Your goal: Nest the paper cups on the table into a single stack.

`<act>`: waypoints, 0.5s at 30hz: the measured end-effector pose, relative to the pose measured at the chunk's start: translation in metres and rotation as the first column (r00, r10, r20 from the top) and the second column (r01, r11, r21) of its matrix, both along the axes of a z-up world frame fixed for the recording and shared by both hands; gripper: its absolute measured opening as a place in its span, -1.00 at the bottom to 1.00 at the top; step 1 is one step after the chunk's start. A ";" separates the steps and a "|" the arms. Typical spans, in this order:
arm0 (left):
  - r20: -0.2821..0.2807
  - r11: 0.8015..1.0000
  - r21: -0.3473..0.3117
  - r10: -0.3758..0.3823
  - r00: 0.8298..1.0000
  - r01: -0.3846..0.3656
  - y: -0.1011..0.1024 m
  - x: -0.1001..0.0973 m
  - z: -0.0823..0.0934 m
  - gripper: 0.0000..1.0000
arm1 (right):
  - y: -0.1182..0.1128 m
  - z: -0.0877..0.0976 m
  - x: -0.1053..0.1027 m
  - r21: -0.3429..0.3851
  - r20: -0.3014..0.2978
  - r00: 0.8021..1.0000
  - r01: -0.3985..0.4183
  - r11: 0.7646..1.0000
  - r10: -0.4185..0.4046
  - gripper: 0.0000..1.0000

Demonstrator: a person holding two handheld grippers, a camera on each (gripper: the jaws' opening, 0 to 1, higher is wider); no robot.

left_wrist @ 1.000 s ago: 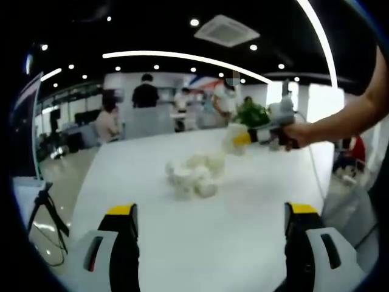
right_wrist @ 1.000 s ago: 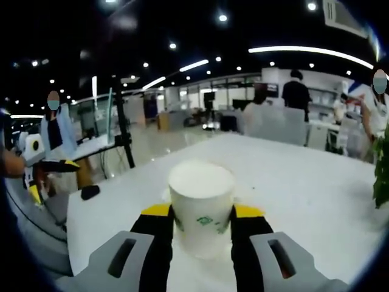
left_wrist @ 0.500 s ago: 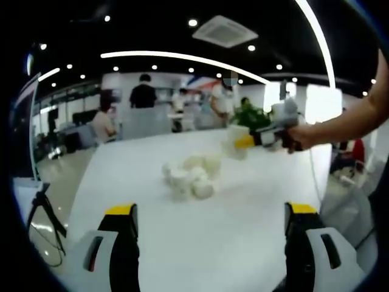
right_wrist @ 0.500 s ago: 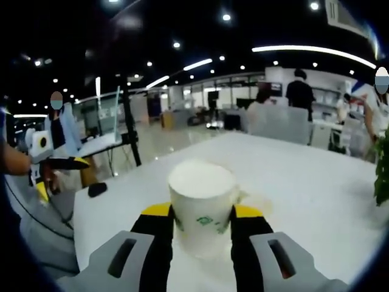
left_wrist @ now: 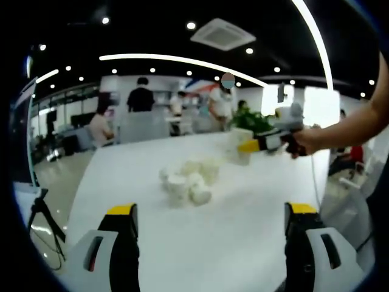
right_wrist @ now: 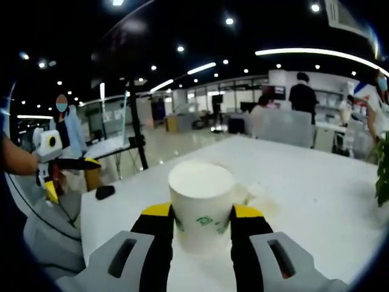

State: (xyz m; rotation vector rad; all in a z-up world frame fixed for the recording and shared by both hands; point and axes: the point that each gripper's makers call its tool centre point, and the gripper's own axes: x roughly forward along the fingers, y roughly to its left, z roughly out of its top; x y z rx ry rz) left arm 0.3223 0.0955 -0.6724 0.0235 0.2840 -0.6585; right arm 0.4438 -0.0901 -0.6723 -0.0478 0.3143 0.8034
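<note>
Upright, the right gripper (right_wrist: 201, 220) clamps a white paper cup with a green mark (right_wrist: 201, 205), while the left gripper (left_wrist: 209, 214) hangs wide apart before a cluster of white paper cups (left_wrist: 186, 180).

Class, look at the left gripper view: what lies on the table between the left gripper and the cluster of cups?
Nothing: bare white table runs from the left gripper to the cups.

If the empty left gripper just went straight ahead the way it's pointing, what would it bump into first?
Probably the cluster of loose paper cups on the white table, lying roughly ahead of the open left gripper. Nothing lies between, though depth and height above the table are hard to judge.
</note>
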 end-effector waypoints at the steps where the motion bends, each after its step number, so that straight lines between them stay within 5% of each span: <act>1: 0.000 1.000 0.000 -0.001 1.000 0.001 0.000 0.000 0.000 1.00 | 0.000 0.000 -0.001 0.000 0.000 1.000 -0.002 1.000 0.002 -0.34; 15: 0.005 1.000 -0.002 -0.025 1.000 0.025 -0.010 -0.004 0.001 1.00 | 0.017 -0.006 -0.031 -0.047 -0.013 0.997 -0.082 0.996 0.081 -0.34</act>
